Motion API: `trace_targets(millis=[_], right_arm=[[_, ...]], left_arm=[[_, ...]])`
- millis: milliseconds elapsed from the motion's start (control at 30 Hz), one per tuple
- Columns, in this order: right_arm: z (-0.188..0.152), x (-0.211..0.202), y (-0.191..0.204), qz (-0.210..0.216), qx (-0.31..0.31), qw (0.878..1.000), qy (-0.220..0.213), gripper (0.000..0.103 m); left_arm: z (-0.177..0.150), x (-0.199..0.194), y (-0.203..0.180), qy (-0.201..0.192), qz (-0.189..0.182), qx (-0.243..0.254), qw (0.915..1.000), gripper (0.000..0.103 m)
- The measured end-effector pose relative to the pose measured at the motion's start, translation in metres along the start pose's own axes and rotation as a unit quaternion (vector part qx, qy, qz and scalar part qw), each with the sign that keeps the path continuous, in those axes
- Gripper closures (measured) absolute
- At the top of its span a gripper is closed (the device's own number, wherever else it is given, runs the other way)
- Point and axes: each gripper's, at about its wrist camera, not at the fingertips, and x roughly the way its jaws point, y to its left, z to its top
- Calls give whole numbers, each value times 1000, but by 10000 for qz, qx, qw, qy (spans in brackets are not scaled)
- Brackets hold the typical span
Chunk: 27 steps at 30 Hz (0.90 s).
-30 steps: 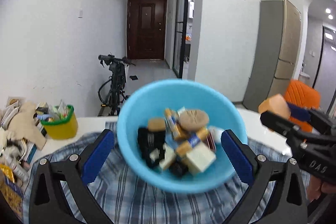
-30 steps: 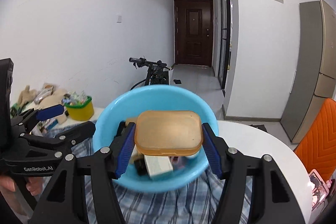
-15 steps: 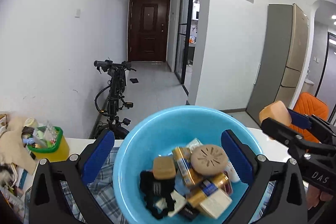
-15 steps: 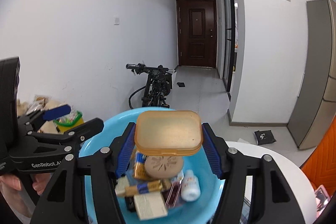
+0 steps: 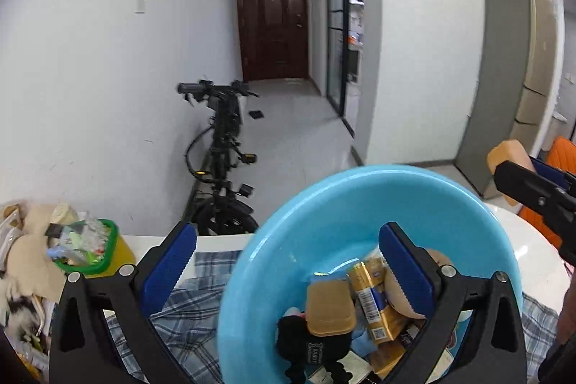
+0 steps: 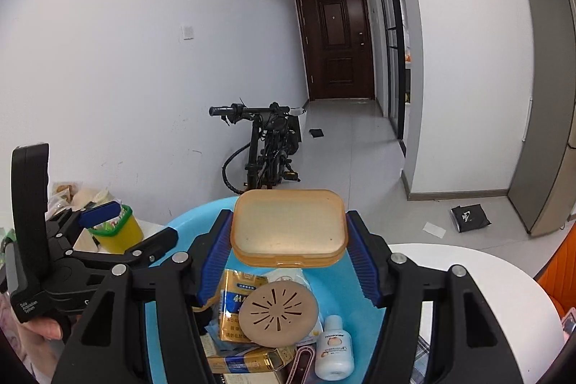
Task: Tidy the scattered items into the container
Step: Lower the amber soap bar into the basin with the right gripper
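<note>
A light blue bowl [image 5: 360, 204] [image 6: 180, 225] holds several items: a small amber box [image 5: 329, 306], gold packs [image 5: 370, 297] [image 6: 237, 305], a round tan disc [image 6: 279, 314], a white bottle [image 6: 334, 348] and a black item [image 5: 309, 344]. My right gripper [image 6: 288, 254] is shut on a larger amber plastic box [image 6: 288, 229] [image 5: 507, 150], held in the air above the bowl's inside. My left gripper [image 5: 288, 265] [image 6: 133, 229] stands wide open at the bowl's left side. One finger is over the bowl and the other is outside it, with nothing pressed between the pads.
A yellow tub with a green rim [image 5: 90, 247] [image 6: 115, 229] and loose clutter sit at the left. The bowl rests on a plaid cloth [image 5: 187, 312] on a white round table [image 6: 468, 276]. A bicycle [image 5: 223, 161] leans on the wall beyond, and an orange chair [image 5: 561, 150] is at the right.
Both grippers have moved forward over the bowl, which now sits lower and closer in both views. The right gripper still holds the amber box. The left stays open.
</note>
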Motion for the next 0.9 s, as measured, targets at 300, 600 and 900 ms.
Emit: trace_targets(millis=[300, 600, 900], right_arm=[[-30, 26, -7, 210, 11, 9979, 606, 43], [-41, 55, -2, 146, -322, 9941, 1028, 43], [-49, 65, 6, 201, -596, 9898, 1281, 43]], left_arm=[[-14, 34, -4, 693, -363, -111, 9969, 0], [-22, 45, -14, 831, -170, 175, 9962, 0], [-17, 41, -8, 700, 130, 251, 9971, 0]])
